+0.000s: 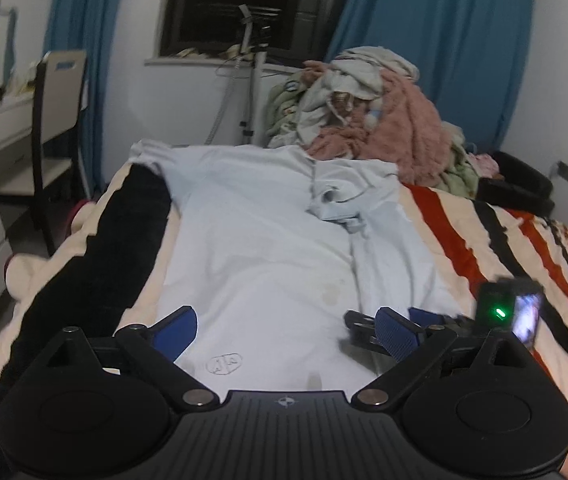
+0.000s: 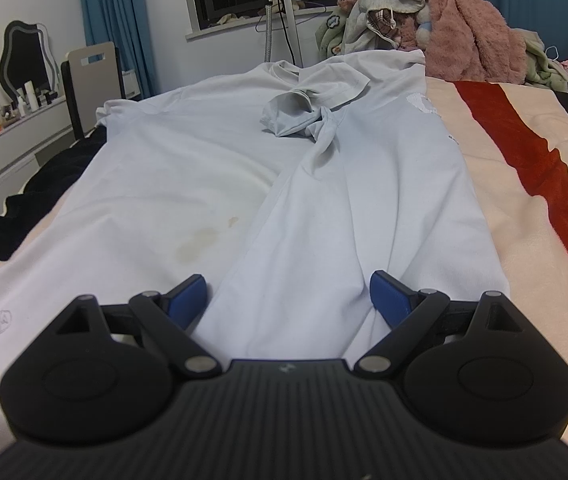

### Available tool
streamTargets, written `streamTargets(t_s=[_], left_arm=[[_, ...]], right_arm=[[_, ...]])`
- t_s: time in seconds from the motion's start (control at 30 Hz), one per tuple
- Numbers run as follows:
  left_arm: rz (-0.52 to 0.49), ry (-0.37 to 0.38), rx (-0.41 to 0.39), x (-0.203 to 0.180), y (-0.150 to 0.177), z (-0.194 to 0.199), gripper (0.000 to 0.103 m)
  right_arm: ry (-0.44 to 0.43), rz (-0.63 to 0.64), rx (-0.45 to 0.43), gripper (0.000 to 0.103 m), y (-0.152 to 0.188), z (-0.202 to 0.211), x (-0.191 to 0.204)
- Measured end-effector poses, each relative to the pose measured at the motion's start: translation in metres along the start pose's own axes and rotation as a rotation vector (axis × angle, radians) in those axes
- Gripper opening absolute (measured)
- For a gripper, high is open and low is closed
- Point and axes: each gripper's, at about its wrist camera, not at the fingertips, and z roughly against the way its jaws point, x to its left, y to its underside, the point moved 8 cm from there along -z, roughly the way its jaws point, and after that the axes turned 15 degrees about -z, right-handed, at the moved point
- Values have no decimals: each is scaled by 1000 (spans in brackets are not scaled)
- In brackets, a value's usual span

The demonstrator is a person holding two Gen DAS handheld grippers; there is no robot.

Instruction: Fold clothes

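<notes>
Shirt [image 2: 212,184] part-folded on blanket [image 2: 523,200], left tool [image 1: 285,330] and right tool [image 2: 287,300] open, seemingly empty.

We are in a home bedroom: a bed under a striped blanket [image 1: 483,240] fills the room. Beyond it we see blue curtains [image 1: 435,32] framing a dark window [image 1: 244,4], a heap of laundry [image 1: 371,108], and a dresser [image 2: 12,140] with a mirror [image 2: 24,60].

Beyond the tongs a striped blanket [image 1: 463,232] covers the bed; farther ahead stand blue curtains [image 1: 435,40], a dark window [image 1: 252,0], and a chair [image 1: 56,120] at left.
</notes>
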Motion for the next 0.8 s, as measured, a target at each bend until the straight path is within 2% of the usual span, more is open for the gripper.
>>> streamTargets(t_s=[0.1,0.23,0.33,0.43,0.57,0.67,0.8], left_arm=[[98,6,18,21,-8,-19,97],[191,-17,3,59,-35,-67,97],[222,-52,-22,91,-54,-116,97],[222,-53,-14,115,-69,-168,96],[245,-48,-5,139,-82,-230,95],[270,-131,1,164,-89,-268,93],[422,-180,-78,204,-99,-304,89]], right_arm=[[-6,-2,5,92,0,0,0],[-38,36,84,91,1,12,5],[-76,-59,128,90,-7,31,4],[-137,-150,66,90,-28,69,2],[-265,-184,-84,90,-55,116,0],[-237,-165,-81,90,-58,101,-7],[-199,-140,-76,90,-62,82,-16]])
